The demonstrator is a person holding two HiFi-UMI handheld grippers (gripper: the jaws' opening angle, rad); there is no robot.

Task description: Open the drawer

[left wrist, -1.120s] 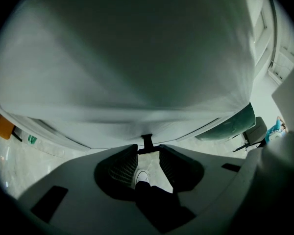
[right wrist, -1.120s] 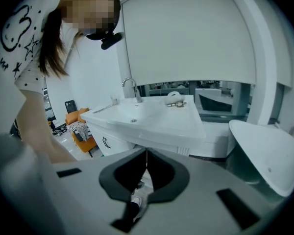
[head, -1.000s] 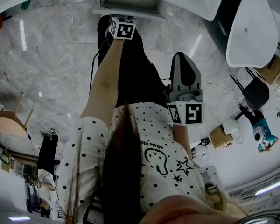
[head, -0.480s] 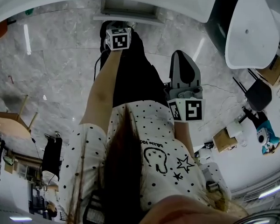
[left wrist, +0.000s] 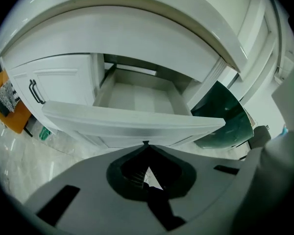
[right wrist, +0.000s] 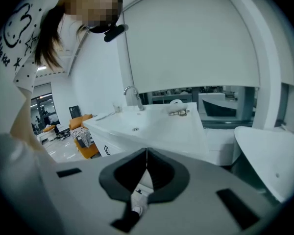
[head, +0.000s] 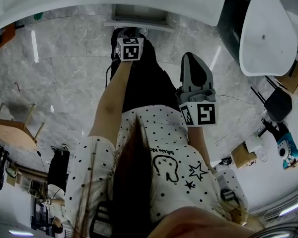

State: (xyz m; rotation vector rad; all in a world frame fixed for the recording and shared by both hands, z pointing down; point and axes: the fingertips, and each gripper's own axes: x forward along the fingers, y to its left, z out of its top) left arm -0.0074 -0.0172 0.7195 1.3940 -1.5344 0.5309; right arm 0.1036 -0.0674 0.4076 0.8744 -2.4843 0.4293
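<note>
White vanity cabinet (left wrist: pixel 137 38) filled your left gripper view, and its white flat-fronted drawer (left wrist: pixel 132 124) stood pulled out at twelve o'clock, its inside bare. Your left gripper (left wrist: pixel 145 143) had just closed; its jaws met on nothing, just below the drawer's front edge. Your right gripper (right wrist: pixel 146 151) was pinched together too, empty, aimed at the white countertop (right wrist: pixel 161 126). The risk, I'd judge: nudging forward with the left tips would shove the drawer back in. Only the right gripper view showed the chrome tap (right wrist: pixel 132 96) at eleven o'clock; only the left showed the drawer's interior plainly, which the head view caught small at twelve o'clock.
</note>
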